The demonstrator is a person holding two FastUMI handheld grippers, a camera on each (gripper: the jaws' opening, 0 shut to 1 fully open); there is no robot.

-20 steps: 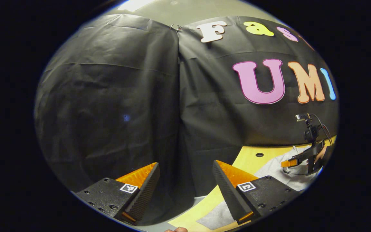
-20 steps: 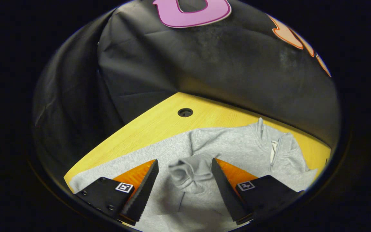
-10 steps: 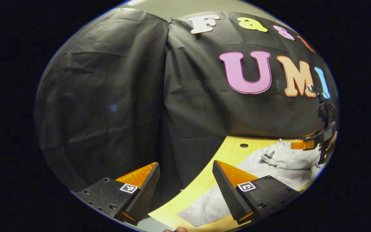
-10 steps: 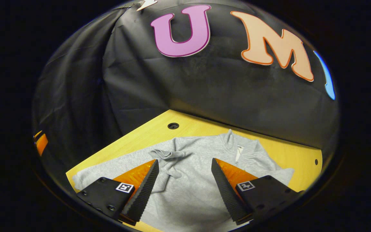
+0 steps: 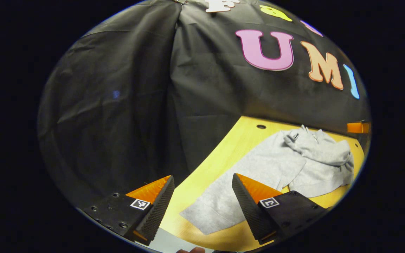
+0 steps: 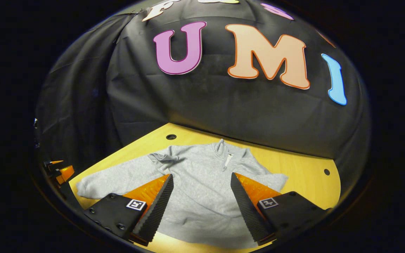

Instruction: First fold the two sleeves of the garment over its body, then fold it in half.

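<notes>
A grey zip-neck sweatshirt (image 6: 202,168) lies flat on the yellow table (image 6: 301,168). One sleeve is folded across the chest, its cuff (image 6: 160,157) resting near the far shoulder. The other sleeve (image 6: 107,179) stretches out flat to the left. My right gripper (image 6: 200,200) hangs open above the body, holding nothing. In the left gripper view the stretched sleeve (image 5: 223,207) reaches towards my left gripper (image 5: 202,198), which is open and empty above the table's edge. The sweatshirt's bunched body (image 5: 315,154) lies farther right. The left gripper (image 6: 56,170) shows at the left edge of the right gripper view.
The table has small round holes (image 6: 171,136) (image 6: 326,172) near its back edge. Black cloth walls close in behind and to the left of the table (image 5: 206,168). Part of the other gripper (image 5: 359,127) pokes in at the right edge of the left gripper view.
My right gripper has let the folded sleeve's cuff drop on the body and drawn back and up. The left gripper has tipped down towards the table and the stretched sleeve.
</notes>
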